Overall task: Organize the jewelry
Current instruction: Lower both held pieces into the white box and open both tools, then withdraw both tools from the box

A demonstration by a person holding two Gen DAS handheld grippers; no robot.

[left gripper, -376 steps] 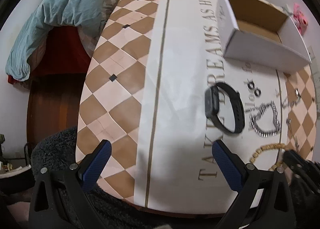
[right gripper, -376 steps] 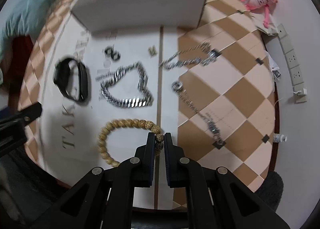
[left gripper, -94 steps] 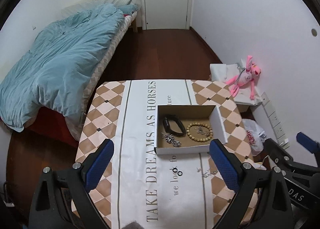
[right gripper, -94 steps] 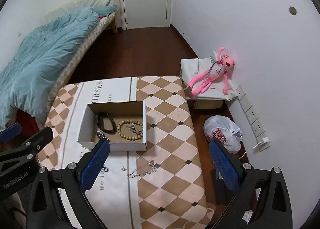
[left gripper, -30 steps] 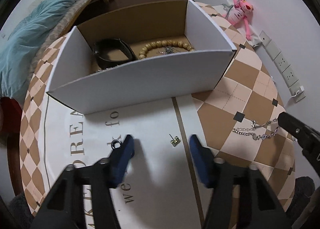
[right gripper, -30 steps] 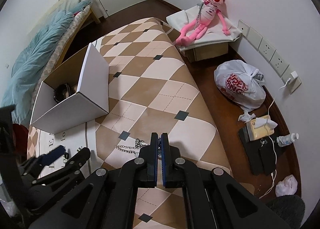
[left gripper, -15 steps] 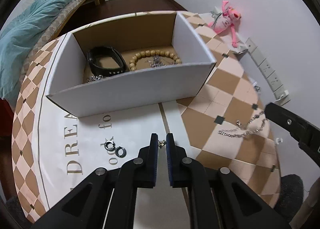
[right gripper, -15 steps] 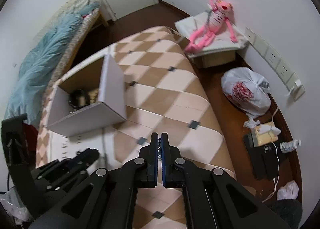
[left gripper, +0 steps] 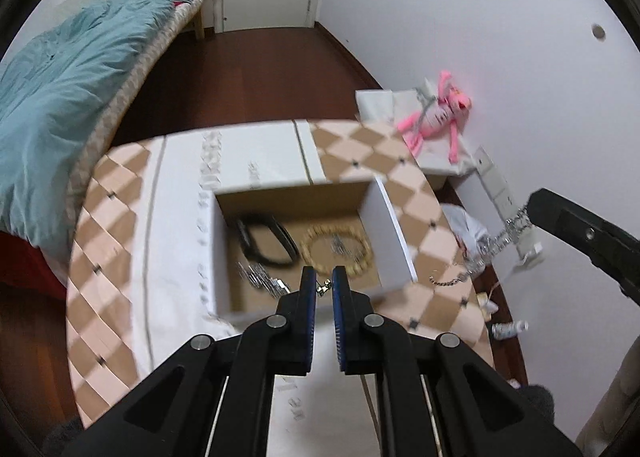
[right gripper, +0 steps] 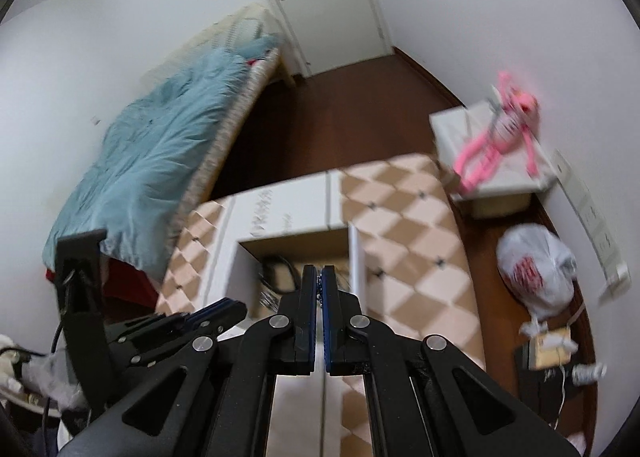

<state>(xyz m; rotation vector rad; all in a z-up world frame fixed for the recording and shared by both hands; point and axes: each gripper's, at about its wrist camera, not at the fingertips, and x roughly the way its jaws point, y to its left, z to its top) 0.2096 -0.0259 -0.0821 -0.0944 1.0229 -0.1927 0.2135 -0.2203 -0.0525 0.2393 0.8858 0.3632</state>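
Both grippers have lifted off the table since half a second ago: the left gripper (left gripper: 323,284), pinching a small earring (left gripper: 322,289), now hangs over the near edge of the box (left gripper: 390,225). The right gripper (right gripper: 321,284), pressed together, dangles a silver chain (left gripper: 486,247) right of the box. Blur hides details, but both drops look imminent.

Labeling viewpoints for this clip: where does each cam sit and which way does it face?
Left wrist: on the left gripper, looking down and forward into the cardboard box; it pinches a small earring; the right gripper enters from the right, dangling a silver chain.
Right wrist: on the right gripper, above the box, facing the bed; the left gripper shows lower left.
Shared: box, table, pink plush toy, bed, door.
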